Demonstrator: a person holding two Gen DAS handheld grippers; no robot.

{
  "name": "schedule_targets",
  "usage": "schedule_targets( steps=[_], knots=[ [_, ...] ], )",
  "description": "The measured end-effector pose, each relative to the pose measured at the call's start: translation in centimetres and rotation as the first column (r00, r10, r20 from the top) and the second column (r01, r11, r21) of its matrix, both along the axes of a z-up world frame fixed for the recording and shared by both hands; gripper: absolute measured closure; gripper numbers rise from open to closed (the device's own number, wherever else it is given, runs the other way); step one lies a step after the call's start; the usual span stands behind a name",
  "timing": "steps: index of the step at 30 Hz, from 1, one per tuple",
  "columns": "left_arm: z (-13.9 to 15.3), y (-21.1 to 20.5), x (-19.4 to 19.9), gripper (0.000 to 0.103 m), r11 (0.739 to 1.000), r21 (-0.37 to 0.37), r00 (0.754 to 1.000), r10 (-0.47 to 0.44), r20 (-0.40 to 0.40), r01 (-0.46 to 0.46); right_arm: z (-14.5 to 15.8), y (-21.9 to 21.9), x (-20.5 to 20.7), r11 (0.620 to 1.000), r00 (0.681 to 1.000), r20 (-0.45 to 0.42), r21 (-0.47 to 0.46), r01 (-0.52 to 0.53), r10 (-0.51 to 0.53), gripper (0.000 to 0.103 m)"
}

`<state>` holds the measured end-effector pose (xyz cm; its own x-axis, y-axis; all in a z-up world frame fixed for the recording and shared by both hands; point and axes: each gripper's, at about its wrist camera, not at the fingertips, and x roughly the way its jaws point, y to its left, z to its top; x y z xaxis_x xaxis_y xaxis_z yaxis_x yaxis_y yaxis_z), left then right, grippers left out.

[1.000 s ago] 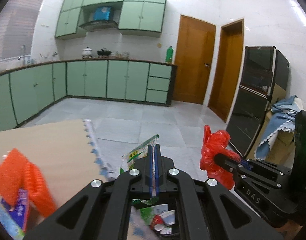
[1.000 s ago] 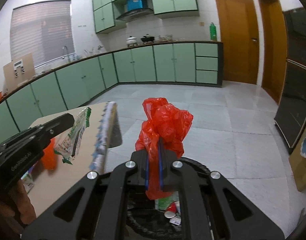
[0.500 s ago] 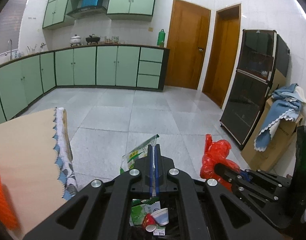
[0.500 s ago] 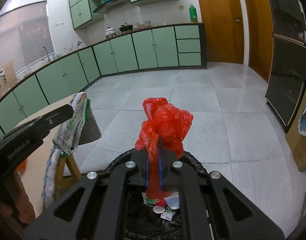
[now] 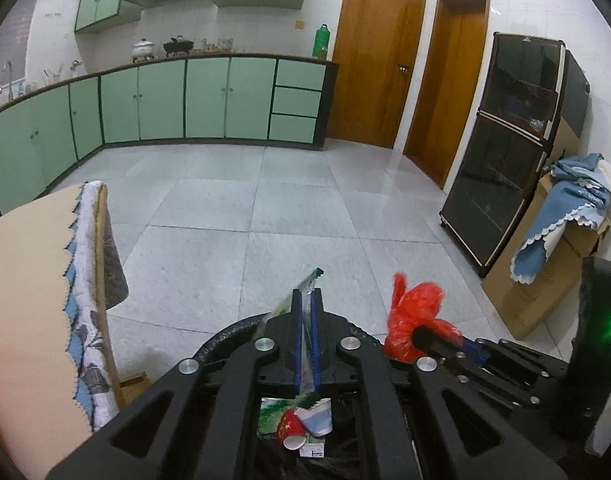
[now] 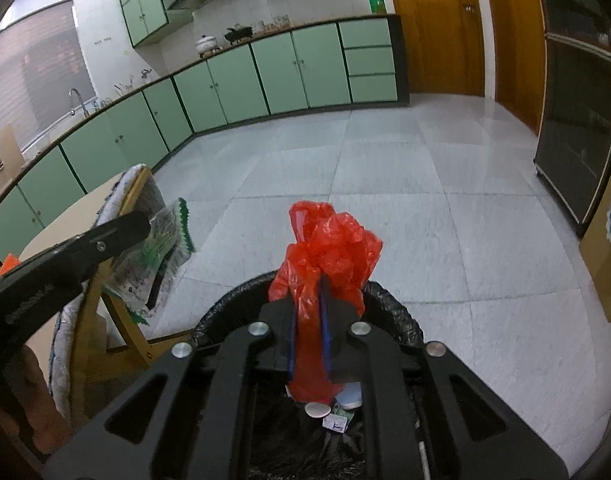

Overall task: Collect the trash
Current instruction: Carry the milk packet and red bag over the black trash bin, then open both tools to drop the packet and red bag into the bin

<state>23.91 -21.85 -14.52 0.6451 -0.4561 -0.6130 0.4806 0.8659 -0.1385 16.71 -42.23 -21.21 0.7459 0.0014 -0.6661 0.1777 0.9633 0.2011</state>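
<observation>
My left gripper [image 5: 304, 300] is shut on a thin green and white snack wrapper [image 5: 301, 285], also seen from the side in the right wrist view [image 6: 157, 248]. My right gripper [image 6: 307, 286] is shut on a crumpled red plastic bag [image 6: 329, 244], which also shows in the left wrist view [image 5: 413, 312]. Both grippers hang over a bin lined with a black bag [image 6: 397, 312]. Paper cups and scraps [image 5: 305, 424] lie inside the bin.
A table with a beige cloth and patterned fringe [image 5: 33, 272] stands left of the bin. A dark glass cabinet [image 5: 517, 152] and a cardboard box with a blue cloth [image 5: 565, 216] stand at the right. Grey tiled floor [image 5: 289, 200] stretches to green kitchen cabinets.
Both grippers have moved right, away from the table, and tilted down over the bin. The table's orange items have left view. Both grips are unchanged.
</observation>
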Motion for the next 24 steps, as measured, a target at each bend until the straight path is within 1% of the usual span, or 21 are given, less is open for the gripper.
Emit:
schedule_targets(
  steps=[1, 2, 3, 5, 8, 10, 11, 12, 15, 18, 20, 21, 22, 24],
  knots=[
    [0.0, -0.1, 0.0, 0.085, 1.000, -0.001, 1.000, -0.001, -0.003, 0.001, -0.1, -0.1, 0.0, 1.000, 1.000, -0.003, 0.005, 0.004, -0.004, 0.079],
    [0.0, 0.0, 0.0, 0.079, 1.000, -0.004, 1.000, 0.002, -0.003, -0.002, 0.0, -0.3, 0.2, 1.000, 1.000, -0.005, 0.008, 0.009, -0.009, 0.071],
    [0.1, 0.2, -0.1, 0.068, 1.000, -0.008, 1.000, 0.008, 0.002, -0.008, -0.1, -0.3, 0.2, 1.000, 1.000, -0.007, 0.008, 0.013, -0.013, 0.069],
    [0.4, 0.3, -0.2, 0.059, 1.000, -0.016, 1.000, 0.012, 0.008, -0.012, -0.1, -0.4, 0.1, 1.000, 1.000, -0.009, 0.005, 0.021, -0.020, 0.066],
    [0.9, 0.5, -0.3, 0.058, 1.000, -0.026, 1.000, 0.017, 0.011, -0.016, 0.0, -0.7, -0.2, 1.000, 1.000, -0.005, 0.006, 0.030, -0.030, 0.063],
    [1.3, 0.7, -0.5, 0.049, 0.999, -0.033, 1.000, 0.024, 0.019, -0.024, 0.2, -0.7, -0.4, 0.999, 0.999, 0.005, 0.005, 0.039, -0.039, 0.058],
    [1.5, 0.6, -0.6, 0.041, 0.999, -0.035, 0.999, 0.028, 0.027, -0.027, 0.4, -0.7, -0.5, 0.999, 0.999, 0.010, 0.005, 0.044, -0.044, 0.057],
    [1.7, 0.7, -0.7, 0.041, 0.999, -0.035, 0.999, 0.034, 0.039, -0.033, 0.6, -0.8, -0.6, 0.999, 0.999, 0.015, 0.004, 0.048, -0.048, 0.056],
    [2.3, 1.1, -0.8, 0.041, 0.998, -0.046, 0.998, 0.036, 0.041, -0.034, 0.9, -1.0, -1.1, 0.998, 0.998, 0.027, 0.005, 0.057, -0.057, 0.056],
    [3.1, 2.2, -1.3, 0.041, 0.997, -0.057, 0.997, 0.048, 0.057, -0.044, 1.8, -0.8, -1.7, 0.998, 0.997, 0.047, -0.001, 0.058, -0.058, 0.054],
    [3.7, 3.0, -1.6, 0.040, 0.997, -0.055, 0.996, 0.055, 0.067, -0.052, 2.7, -0.6, -2.0, 0.998, 0.996, 0.062, -0.009, 0.057, -0.056, 0.047],
    [4.1, 3.7, -2.0, 0.038, 0.997, -0.052, 0.995, 0.064, 0.078, -0.060, 3.1, -0.3, -2.2, 0.998, 0.996, 0.068, -0.012, 0.057, -0.056, 0.045],
    [4.4, 4.2, -2.2, 0.034, 0.997, -0.047, 0.994, 0.072, 0.088, -0.068, 3.7, 0.0, -2.5, 0.998, 0.995, 0.081, -0.015, 0.053, -0.052, 0.042],
    [5.2, 5.7, -3.0, 0.029, 0.995, -0.037, 0.988, 0.099, 0.115, -0.095, 4.5, 0.7, -3.1, 0.999, 0.994, 0.101, -0.024, 0.042, -0.040, 0.036]
  ],
)
